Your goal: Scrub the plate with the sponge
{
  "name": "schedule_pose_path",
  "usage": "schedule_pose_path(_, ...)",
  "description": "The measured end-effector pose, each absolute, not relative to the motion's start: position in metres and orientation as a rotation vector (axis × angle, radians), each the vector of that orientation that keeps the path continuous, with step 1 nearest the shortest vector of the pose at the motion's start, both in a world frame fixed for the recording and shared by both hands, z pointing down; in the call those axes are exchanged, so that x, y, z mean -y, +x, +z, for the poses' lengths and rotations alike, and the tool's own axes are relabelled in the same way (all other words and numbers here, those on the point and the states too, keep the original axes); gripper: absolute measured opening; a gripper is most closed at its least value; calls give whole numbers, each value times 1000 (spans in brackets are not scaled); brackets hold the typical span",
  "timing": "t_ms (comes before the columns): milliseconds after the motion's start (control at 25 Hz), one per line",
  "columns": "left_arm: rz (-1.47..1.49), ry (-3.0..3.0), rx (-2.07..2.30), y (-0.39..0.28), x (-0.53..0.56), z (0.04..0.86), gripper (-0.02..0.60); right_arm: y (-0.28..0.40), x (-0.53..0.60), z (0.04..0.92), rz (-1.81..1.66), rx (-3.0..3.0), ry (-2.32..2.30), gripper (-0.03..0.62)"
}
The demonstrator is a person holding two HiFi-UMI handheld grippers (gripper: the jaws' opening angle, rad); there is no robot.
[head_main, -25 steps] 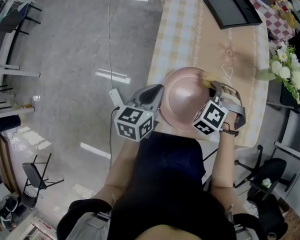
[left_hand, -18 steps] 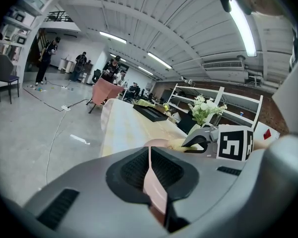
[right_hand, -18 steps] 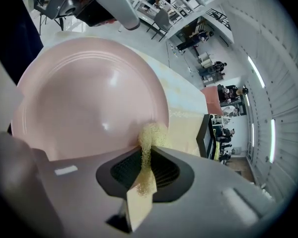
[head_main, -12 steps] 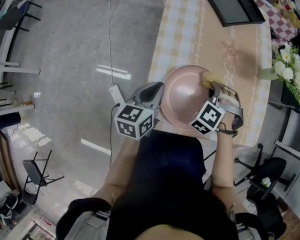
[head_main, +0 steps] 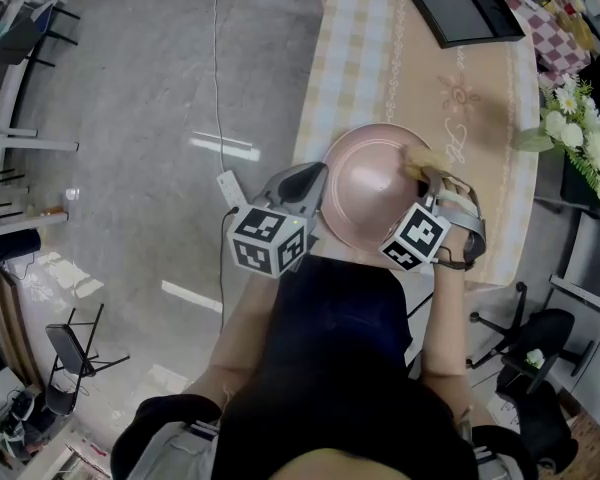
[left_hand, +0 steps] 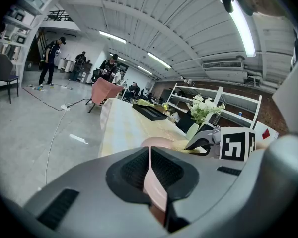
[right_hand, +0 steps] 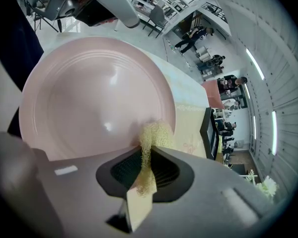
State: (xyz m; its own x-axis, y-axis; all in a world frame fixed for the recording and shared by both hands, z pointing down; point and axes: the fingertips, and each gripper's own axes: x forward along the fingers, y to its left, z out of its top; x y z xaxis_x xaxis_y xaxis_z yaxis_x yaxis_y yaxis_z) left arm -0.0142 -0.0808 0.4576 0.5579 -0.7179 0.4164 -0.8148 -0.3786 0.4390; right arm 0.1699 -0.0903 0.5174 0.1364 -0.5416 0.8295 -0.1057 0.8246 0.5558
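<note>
Beige checked tablecloth [head_main: 370, 58] is seen under a pink plate [head_main: 375, 183] at the near end of the table. In the head view the plate's thin rim is clamped at roughly 9 o'clock in the left gripper [left_hand: 151, 175], jaws closed tight on the edge. Over at about 2 o'clock, a yellow sponge [right_hand: 156, 134] is pinched between the narrow jaws of the right gripper [right_hand: 145, 167] and pressed against the rim, so the plate is sat between both grippers.

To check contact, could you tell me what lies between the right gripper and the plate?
The sponge, touching the plate; the right gripper view shows it.
</note>
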Motion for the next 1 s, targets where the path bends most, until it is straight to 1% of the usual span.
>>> schedule_pose_path(1000,216,2239,1168,-5,62,452,23,173,43,516,-238,1386,572,49)
